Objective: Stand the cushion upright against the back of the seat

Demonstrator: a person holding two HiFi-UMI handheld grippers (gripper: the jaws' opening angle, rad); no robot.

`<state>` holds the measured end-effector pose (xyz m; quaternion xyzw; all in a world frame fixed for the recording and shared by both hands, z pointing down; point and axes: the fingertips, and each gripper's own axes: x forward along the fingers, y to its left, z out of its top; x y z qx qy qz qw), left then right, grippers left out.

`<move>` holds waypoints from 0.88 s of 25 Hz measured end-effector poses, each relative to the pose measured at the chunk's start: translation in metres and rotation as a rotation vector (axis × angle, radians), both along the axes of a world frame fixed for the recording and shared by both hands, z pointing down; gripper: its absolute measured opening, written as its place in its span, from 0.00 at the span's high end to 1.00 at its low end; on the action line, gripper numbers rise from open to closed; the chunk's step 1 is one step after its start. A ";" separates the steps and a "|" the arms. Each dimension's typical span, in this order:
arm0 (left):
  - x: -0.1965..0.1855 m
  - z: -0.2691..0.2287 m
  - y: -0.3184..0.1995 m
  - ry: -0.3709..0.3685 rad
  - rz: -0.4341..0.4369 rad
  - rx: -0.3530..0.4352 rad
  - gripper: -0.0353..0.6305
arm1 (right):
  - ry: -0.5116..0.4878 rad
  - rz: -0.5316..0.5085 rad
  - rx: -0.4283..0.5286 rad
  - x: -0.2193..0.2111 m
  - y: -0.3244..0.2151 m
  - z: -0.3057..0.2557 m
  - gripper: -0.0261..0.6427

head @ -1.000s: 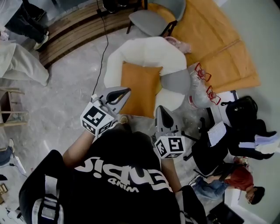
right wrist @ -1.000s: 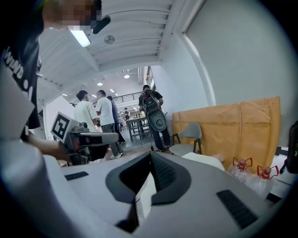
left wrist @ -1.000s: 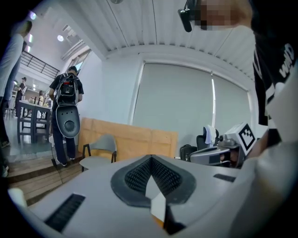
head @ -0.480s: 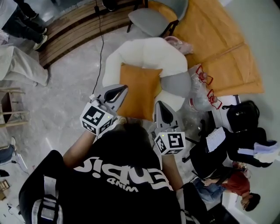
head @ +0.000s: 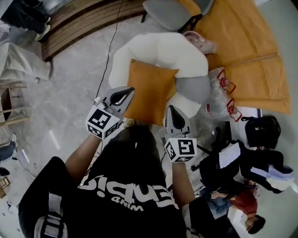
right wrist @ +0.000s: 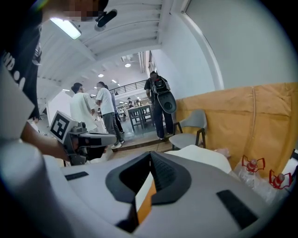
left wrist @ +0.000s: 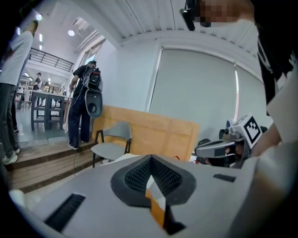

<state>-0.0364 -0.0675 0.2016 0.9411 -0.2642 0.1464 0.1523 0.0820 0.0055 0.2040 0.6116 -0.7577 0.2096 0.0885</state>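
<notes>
An orange square cushion [head: 150, 90] lies flat on the seat of a white armchair [head: 160, 49], whose rounded back curves round its far side. My left gripper [head: 129, 90] is shut and empty, its tips over the cushion's near left edge. My right gripper [head: 171, 108] is also shut and empty, at the cushion's near right corner. In the left gripper view the closed jaws [left wrist: 150, 159] leave only an orange sliver of cushion [left wrist: 156, 210] visible beneath them. The right gripper view shows the same: jaws [right wrist: 150, 154] together, with a strip of cushion [right wrist: 145, 204] below.
A grey pad [head: 193, 88] sits at the armchair's right. A plastic bag with red-handled items [head: 224, 95] lies beyond it. A grey chair [head: 172, 10] and orange boards [head: 244, 42] stand behind. A black cable [head: 109, 46] crosses the floor; wooden steps [head: 79, 21] and people are at the left.
Both grippers have moved forward and lower toward the near edge of the cushion. Their jaws have stayed shut and the cushion has not moved.
</notes>
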 end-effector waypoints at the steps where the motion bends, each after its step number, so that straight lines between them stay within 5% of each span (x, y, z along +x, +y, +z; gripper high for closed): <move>1: 0.001 0.014 -0.003 -0.018 0.003 -0.021 0.94 | -0.003 -0.002 -0.012 0.002 -0.004 0.010 0.93; 17: 0.014 0.221 -0.047 -0.111 -0.032 -0.202 0.93 | -0.050 -0.005 -0.198 0.009 -0.056 0.218 0.93; 22: 0.018 0.297 -0.048 -0.154 -0.001 -0.261 0.82 | -0.060 0.030 -0.280 0.011 -0.062 0.297 0.92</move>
